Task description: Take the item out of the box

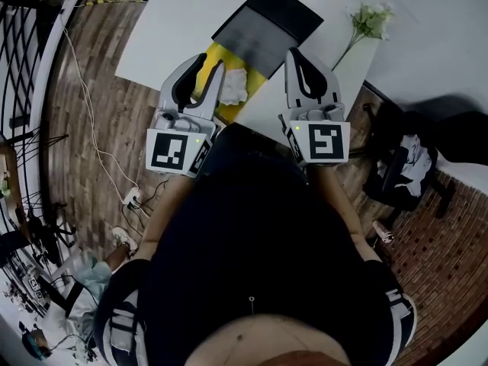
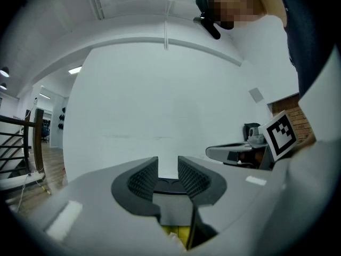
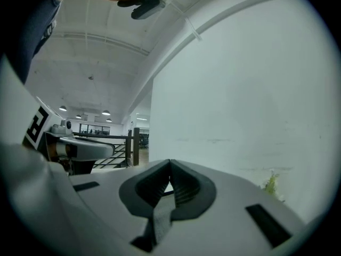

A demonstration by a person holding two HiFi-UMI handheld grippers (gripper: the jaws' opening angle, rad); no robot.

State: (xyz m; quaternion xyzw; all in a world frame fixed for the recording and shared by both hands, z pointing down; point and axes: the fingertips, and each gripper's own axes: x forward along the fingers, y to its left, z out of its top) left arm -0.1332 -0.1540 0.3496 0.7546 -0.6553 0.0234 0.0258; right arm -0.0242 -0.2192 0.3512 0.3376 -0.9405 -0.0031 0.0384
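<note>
Left tongs (image 1: 210,69), part-open and empty, hover with the white item (image 1: 232,85) just to their right in the yellow box (image 1: 216,51); right tongs (image 1: 297,58), closed empty, sit farther off.

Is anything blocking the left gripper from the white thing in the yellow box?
Nothing visible. The yellow box is open, its dark lid back, and the white item lies bare by the left gripper's open jaws.
</note>
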